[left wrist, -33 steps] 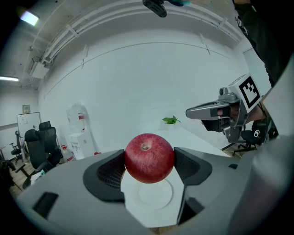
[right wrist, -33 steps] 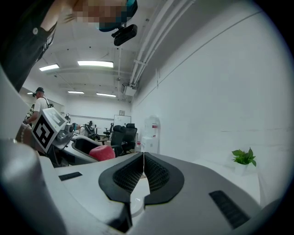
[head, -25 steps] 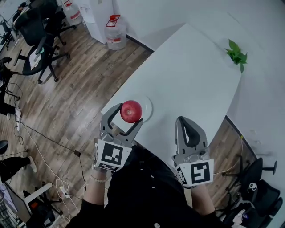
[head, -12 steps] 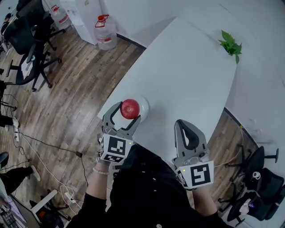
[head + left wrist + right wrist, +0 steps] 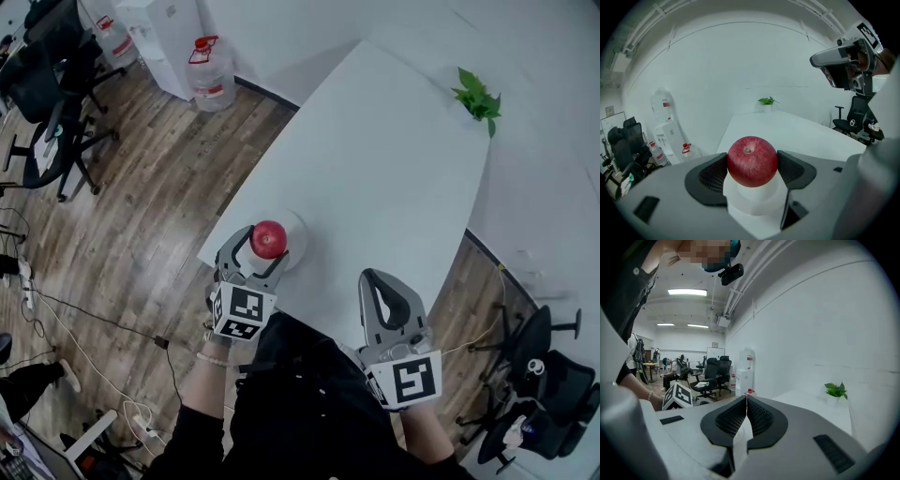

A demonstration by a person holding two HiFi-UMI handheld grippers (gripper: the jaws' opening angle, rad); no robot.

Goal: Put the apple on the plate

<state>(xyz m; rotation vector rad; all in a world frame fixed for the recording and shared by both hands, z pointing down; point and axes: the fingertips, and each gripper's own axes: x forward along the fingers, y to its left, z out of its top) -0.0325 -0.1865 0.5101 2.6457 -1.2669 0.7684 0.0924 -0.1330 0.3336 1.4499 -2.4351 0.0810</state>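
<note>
Left gripper view, left gripper [image 5: 752, 164] fingers clamped on red apple [image 5: 752, 159] over plate [image 5: 297, 232], right gripper [image 5: 746, 409] fingers together

The apple [image 5: 752, 161] between the jaws of the left gripper [image 5: 268, 244] is deep red with fine paler speckles. The plate [image 5: 296, 232] just beside it is white, and so is the table [image 5: 375, 159] ahead of both grippers. The left gripper and the right gripper [image 5: 746, 399] are grey, with black, finely ribbed pads [image 5: 711, 176]. Each carries a white marker cube [image 5: 242, 312] with black squares. Far ahead of the right gripper, the plant [image 5: 476, 94] is green. Left of the left gripper, the floor [image 5: 141, 206] is brown wooden planks.
</note>
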